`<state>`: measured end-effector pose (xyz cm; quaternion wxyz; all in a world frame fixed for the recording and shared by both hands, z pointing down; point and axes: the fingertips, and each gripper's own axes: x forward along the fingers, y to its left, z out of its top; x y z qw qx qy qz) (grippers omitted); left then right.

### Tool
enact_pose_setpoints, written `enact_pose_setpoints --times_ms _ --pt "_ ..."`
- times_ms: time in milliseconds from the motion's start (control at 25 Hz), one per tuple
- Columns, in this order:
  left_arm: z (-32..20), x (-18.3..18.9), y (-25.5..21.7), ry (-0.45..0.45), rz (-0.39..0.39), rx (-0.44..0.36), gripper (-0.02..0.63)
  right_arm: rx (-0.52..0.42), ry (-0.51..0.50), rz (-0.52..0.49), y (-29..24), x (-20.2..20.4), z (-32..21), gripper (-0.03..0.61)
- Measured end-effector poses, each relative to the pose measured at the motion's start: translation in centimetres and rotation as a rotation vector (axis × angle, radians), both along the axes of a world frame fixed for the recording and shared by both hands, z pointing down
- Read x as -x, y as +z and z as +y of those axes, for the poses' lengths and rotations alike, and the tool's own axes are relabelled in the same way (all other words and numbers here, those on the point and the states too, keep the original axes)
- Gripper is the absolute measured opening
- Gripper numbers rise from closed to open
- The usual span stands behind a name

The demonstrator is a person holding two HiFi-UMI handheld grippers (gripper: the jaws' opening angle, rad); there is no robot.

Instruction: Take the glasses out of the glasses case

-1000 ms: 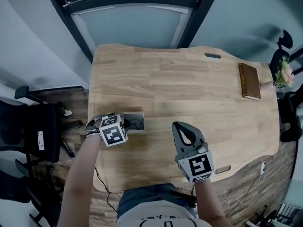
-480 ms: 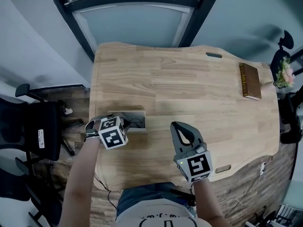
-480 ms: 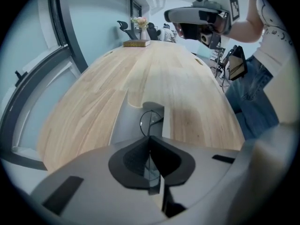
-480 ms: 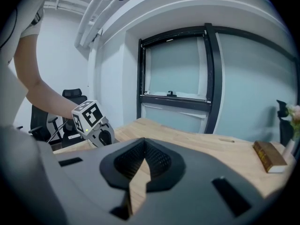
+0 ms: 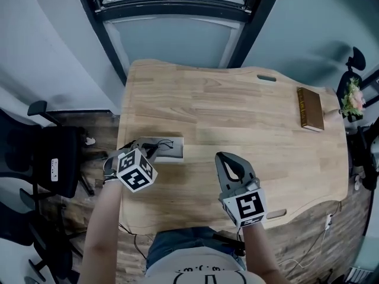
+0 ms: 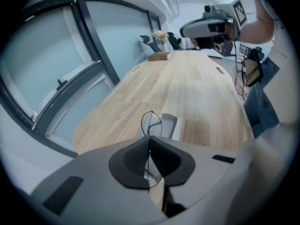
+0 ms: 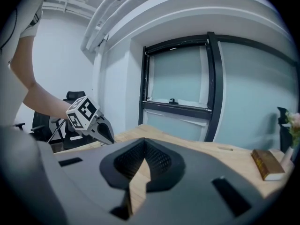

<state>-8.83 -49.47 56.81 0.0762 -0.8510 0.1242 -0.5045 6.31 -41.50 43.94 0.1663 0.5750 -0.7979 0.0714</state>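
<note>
A small pale glasses case (image 5: 167,149) lies open near the left edge of the wooden table (image 5: 237,117). My left gripper (image 5: 144,153) hangs just above its near-left end, shut on thin black wire-framed glasses (image 5: 157,146). In the left gripper view the left gripper (image 6: 150,143) has the wire frame pinched between its pads. One round lens ring (image 6: 151,123) sticks up past the tips, over the case (image 6: 169,125). My right gripper (image 5: 228,163) hovers over the table's front middle, shut with nothing in it. The right gripper (image 7: 144,143) shows its pads meeting in its own view.
A brown book (image 5: 311,108) lies at the far right of the table, with flowers (image 5: 354,96) beyond the edge. A black office chair (image 5: 53,158) stands left of the table. A dark-framed window (image 5: 177,5) runs behind the far edge.
My left gripper has risen from the case and drawn back toward the near left, with the wire glasses now pinched in its jaws. The right gripper has hardly shifted.
</note>
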Motion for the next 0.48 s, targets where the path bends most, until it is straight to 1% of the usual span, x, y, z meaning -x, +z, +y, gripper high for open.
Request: enact_pose_setpoints --times_ms 120,240,480 --pt "0.5 0.3 -2.6 -0.109 0.118 -0.045 0.021 -0.031 0.004 -0.007 -0.8 -0.5 1.0 0.011" --pt "1.2 1.1 -5.9 -0.235 0.247 -0.112 0.021 -0.071 -0.007 -0.016 -2.1 -0.8 2.1 0.011" --pt "4.7 4.2 -13.8 -0.512 0.565 -0.261 0.021 -0.143 -0.049 -0.024 -5.2 -0.8 5.2 0.011"
